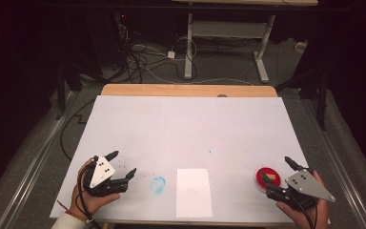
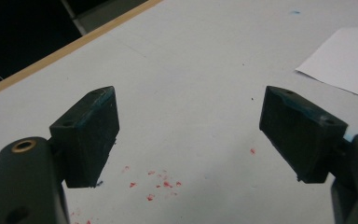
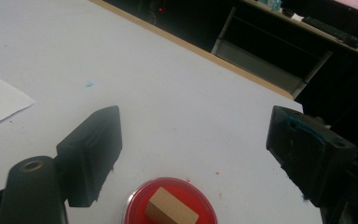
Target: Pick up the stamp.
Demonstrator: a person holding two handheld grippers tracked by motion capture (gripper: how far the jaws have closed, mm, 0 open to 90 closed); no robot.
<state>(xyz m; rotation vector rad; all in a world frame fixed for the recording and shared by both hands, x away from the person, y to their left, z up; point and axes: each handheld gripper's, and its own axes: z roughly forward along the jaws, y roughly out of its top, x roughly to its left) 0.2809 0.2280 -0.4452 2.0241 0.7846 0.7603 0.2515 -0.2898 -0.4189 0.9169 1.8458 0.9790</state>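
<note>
Table point(image 1: 190, 124): covered by a wide white sheet, with a strip of bare wood showing along the far edge. The person's hands come in at the two near corners.
Floor: grey, behind the table, with loose cables point(image 1: 143, 62) and the white legs of another desk point(image 1: 228, 43) on it.
Paper point(image 1: 194, 192): a small white sheet, upright oblong, lying flat at the near edge about midway between the two grippers. One corner of it shows at the upper right of the left gripper view point(image 2: 345, 60) and another at the left edge of the right gripper view point(image 3: 0, 100).
Left gripper point(image 1: 122, 164): held in the left hand point(image 1: 88, 195) low over the near left part of the table, its grey plate on top, tips pointing toward the far right. Its jaws stand wide apart with only bare white table between them; nothing is gripped.
Right gripper point(image 1: 276, 169): held in the right hand point(image 1: 310, 210) at the near right, tips pointing toward the far left. Its jaws are spread wide, one on each side of the red dish, not touching it; nothing is gripped.
Red dish point(image 1: 267, 177): round and shallow, flat on the table at the near right, just ahead of the right gripper. In the right gripper view point(image 3: 170, 203) it sits low between the two jaws.
Wooden block point(image 3: 171, 211): small and light brown, lying in the middle of the red dish.
Blue smudge point(image 1: 158, 184): a faint ring on the white cover, between the left gripper and the paper.
Red specks point(image 2: 161, 182): a scatter of tiny marks on the cover beneath the left gripper.
</note>
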